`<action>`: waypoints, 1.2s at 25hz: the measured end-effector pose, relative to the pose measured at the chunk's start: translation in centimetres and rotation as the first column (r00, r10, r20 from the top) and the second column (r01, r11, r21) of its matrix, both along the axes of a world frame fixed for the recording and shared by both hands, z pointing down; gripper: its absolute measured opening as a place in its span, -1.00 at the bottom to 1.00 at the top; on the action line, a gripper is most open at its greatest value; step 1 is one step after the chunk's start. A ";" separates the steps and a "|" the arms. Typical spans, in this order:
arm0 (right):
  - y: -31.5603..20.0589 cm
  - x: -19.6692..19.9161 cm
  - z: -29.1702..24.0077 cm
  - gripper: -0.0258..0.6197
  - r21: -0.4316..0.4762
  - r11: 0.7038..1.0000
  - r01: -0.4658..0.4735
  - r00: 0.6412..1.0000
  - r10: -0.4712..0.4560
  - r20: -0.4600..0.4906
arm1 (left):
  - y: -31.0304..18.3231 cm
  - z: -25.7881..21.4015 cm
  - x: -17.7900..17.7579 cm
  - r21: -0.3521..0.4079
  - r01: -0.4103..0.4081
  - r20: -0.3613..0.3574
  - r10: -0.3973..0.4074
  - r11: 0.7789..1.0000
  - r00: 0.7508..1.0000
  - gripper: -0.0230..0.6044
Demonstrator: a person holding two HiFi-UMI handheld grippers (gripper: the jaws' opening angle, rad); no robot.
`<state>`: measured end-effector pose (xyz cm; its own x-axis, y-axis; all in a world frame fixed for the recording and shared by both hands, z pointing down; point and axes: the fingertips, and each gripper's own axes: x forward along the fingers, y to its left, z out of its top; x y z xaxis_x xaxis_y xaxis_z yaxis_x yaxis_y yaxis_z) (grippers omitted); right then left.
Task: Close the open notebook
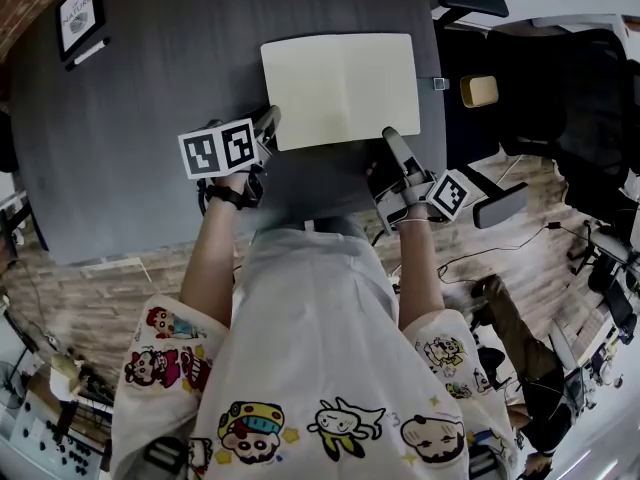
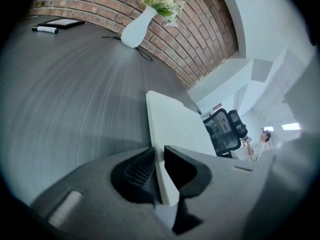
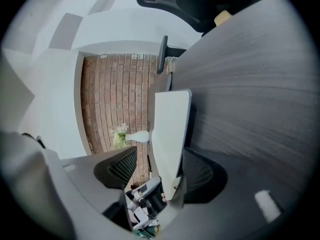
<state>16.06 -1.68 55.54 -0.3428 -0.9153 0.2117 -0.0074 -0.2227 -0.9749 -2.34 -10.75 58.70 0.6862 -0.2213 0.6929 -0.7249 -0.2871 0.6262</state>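
The open notebook lies flat on the dark grey table, blank cream pages up. My left gripper is at its near left corner. In the left gripper view the white page edge runs between the two black jaws, and the left gripper is shut on it. My right gripper is at the near right corner. In the right gripper view the notebook's edge stands between the jaws of the right gripper; one pad lies against it, the other stands apart, so it is open.
A framed card and a marker lie at the table's far left corner. A white vase with flowers stands at the far edge by the brick wall. Black office chairs crowd the table's right side.
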 end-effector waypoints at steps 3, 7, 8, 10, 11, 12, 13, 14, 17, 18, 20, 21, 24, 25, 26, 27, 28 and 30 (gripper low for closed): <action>0.0 -0.2 -0.1 -0.04 0.014 1.000 0.017 1.000 -0.017 0.008 | 0.0 0.0 -0.1 -0.006 0.000 -0.008 -0.001 1.000 1.000 -0.75; 0.6 2.5 -0.3 -0.04 0.032 0.999 -0.043 0.999 0.044 -0.026 | 0.1 0.0 0.1 -0.013 -0.007 -0.017 0.007 1.000 1.000 -0.75; 0.6 3.1 -0.3 -0.04 0.037 0.998 -0.052 0.998 0.053 -0.035 | 0.1 0.0 0.1 -0.014 -0.009 -0.018 0.008 1.000 1.000 -0.75; 0.2 3.4 -0.2 -0.05 0.041 0.998 -0.051 0.998 0.053 -0.044 | 0.0 0.0 0.1 -0.014 -0.010 -0.019 0.010 1.000 1.000 -0.75; 0.1 3.3 -0.1 -0.07 0.038 0.998 -0.049 0.998 0.050 -0.043 | 0.0 0.0 0.1 -0.014 -0.011 -0.019 0.011 1.000 1.000 -0.75; -0.1 3.0 0.1 -0.10 0.036 0.999 -0.040 0.999 0.042 -0.034 | 0.0 -0.1 0.1 -0.015 -0.012 -0.019 0.012 1.000 1.000 -0.75; -0.4 2.4 0.1 -0.11 0.040 0.999 -0.021 1.000 0.022 -0.020 | 0.0 -0.1 0.1 -0.017 -0.013 -0.020 0.013 1.000 1.000 -0.75; -0.8 1.6 0.0 -0.11 0.050 0.999 0.008 1.000 -0.007 -0.005 | 0.1 -0.1 0.1 -0.019 -0.014 -0.020 0.014 1.000 1.000 -0.75; -2.1 -0.5 -0.3 -0.13 0.053 0.996 0.069 0.998 -0.068 -0.017 | 0.1 -0.2 0.1 -0.025 -0.015 -0.025 0.014 1.000 1.000 -0.75; -2.4 -0.6 -0.3 -0.14 0.048 0.996 0.073 0.997 -0.071 -0.025 | 0.1 -0.2 0.1 -0.025 -0.015 -0.027 0.014 1.000 1.000 -0.75; -2.7 -0.9 -0.1 -0.17 0.035 0.996 0.080 0.996 -0.079 -0.041 | 0.1 -0.2 0.1 -0.024 -0.012 -0.029 0.012 1.000 1.000 -0.75; -2.9 -1.0 0.1 -0.27 0.022 0.996 0.086 0.995 -0.085 -0.056 | 0.1 -0.3 0.0 -0.023 -0.010 -0.030 0.010 1.000 1.000 -0.75; -2.8 -0.9 1.1 -0.57 -0.039 0.996 0.086 0.990 -0.090 -0.106 | 0.1 -0.2 0.0 -0.026 -0.007 -0.034 0.006 1.000 0.999 -0.75; -2.7 -0.9 1.4 -0.73 -0.057 0.995 0.079 0.989 -0.085 -0.119 | 0.1 -0.2 0.0 -0.027 -0.006 -0.036 0.005 1.000 0.999 -0.75; -2.7 -0.8 1.6 -0.75 -0.068 0.995 0.072 0.989 -0.080 -0.125 | 0.1 -0.1 0.0 -0.028 -0.004 -0.038 0.003 1.000 0.999 -0.76; -2.6 -0.8 1.7 -0.76 -0.073 0.995 0.068 0.989 -0.077 -0.128 | 0.1 -0.1 0.0 -0.029 -0.002 -0.041 0.001 1.000 0.999 -0.76; -2.6 -0.8 1.7 -0.77 -0.073 0.995 0.067 0.989 -0.077 -0.129 | 0.1 -0.1 0.0 -0.030 0.000 -0.043 -0.001 1.000 0.999 -0.76; -2.7 -0.9 1.6 -0.77 -0.069 0.995 0.074 0.987 -0.083 -0.136 | 0.1 -0.2 0.0 -0.029 0.005 -0.046 -0.007 1.000 0.999 -0.76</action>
<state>15.20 -4.34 57.15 -0.3762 -0.8698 0.3193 -0.1612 -0.2780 -0.9470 -2.36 -10.67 58.53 0.7160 -0.2057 0.6672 -0.6971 -0.2638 0.6667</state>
